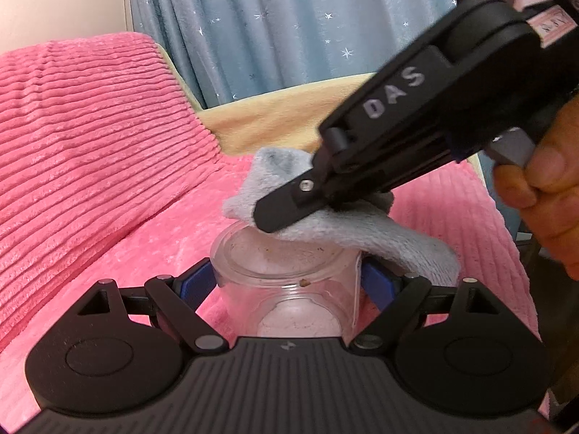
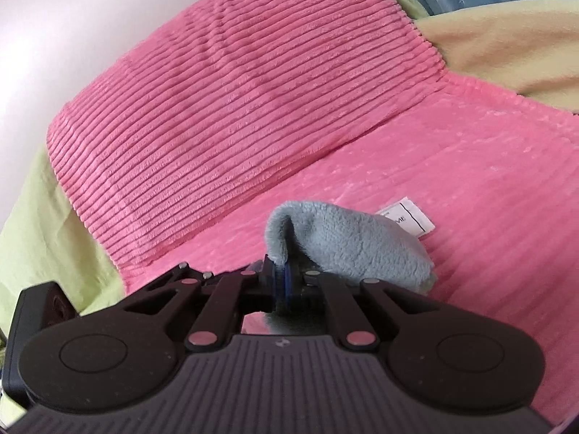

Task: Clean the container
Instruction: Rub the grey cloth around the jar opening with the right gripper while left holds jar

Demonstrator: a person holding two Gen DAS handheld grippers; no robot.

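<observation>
Nearest, left gripper (image 1: pixel 289 282) clamped on clear container (image 1: pixel 286 271), blue pads (image 1: pixel 197 284) pressing either side, mouth facing away from the camera. Just beyond, grey cloth (image 1: pixel 325 217) draped across the container's rim and pinched tight in right gripper (image 1: pixel 278 213), a hand (image 1: pixel 542 195) on its handle at right. Wiping step, apparently at the rim; a brown speck (image 1: pixel 304 283) clinging to the wall, inside or outside hard to tell through the plastic. Next: push cloth down into the mouth and twist around the wall while holding the container steady. Farther off, pink ribbed bedding (image 1: pixel 90 126), then blue starred curtain (image 1: pixel 289 18).
</observation>
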